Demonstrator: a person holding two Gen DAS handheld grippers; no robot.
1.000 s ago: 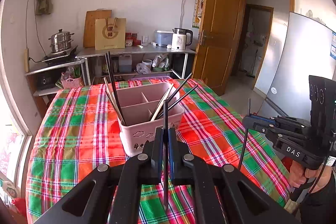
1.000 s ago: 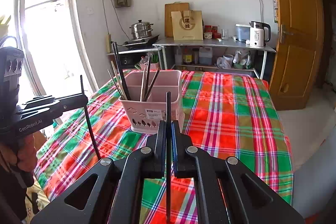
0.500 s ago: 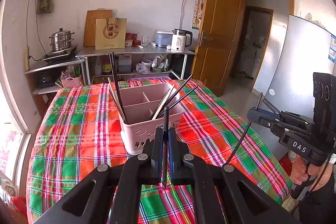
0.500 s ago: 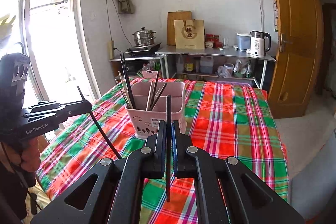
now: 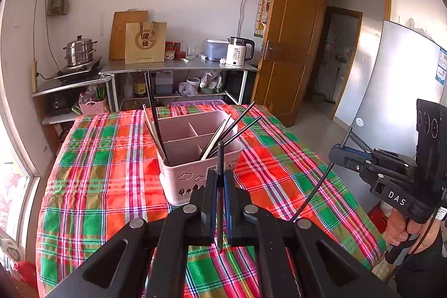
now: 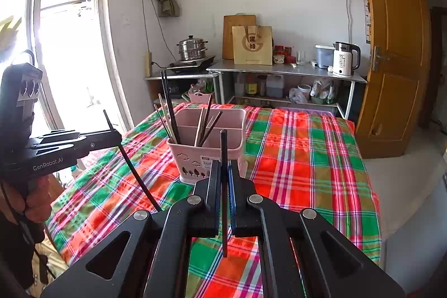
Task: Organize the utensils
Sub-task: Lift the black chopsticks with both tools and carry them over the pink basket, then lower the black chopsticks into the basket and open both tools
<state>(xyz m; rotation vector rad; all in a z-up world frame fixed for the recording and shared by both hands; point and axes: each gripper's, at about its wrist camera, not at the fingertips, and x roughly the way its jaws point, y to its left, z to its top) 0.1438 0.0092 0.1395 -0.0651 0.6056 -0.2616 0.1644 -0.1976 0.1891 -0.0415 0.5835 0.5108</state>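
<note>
Left wrist view: the left gripper [image 5: 220,186] has its jaws pressed together on a black chopstick [image 5: 220,158], which stands nearly upright between the pads, its top poking up above the fingertips and its lower end showing below them over the plaid tablecloth [image 5: 106,180]. Just beyond the fingertips sits a pink utensil holder [image 5: 195,175] with several compartments; dark and light chopsticks lean in its near left corner and more lean out of a compartment on its right side. To the right of the table edge, the right gripper [image 5: 339,154] is held by a hand [image 5: 402,228] and is clamped on a second black chopstick [image 5: 315,194], which slants down and to the left from the gripper toward the cloth. In the right wrist view, the right gripper [image 6: 223,180] shows the same tight grip, with its chopstick [image 6: 224,147] upright between the closed pads and the pink holder [image 6: 212,155] standing behind it on the table. At the left of that view the left gripper [image 6: 116,137], held by a hand [image 6: 30,200], carries its chopstick [image 6: 134,172] at a slant, the lower end reaching down toward the tablecloth [image 6: 293,158]. Both held chopsticks are outside the holder, on the near side of it. Behind the table stand a metal shelf [image 5: 178,66], a white kettle [image 5: 237,55], a steamer pot [image 5: 79,50] and a wooden door [image 5: 293,41].
</note>
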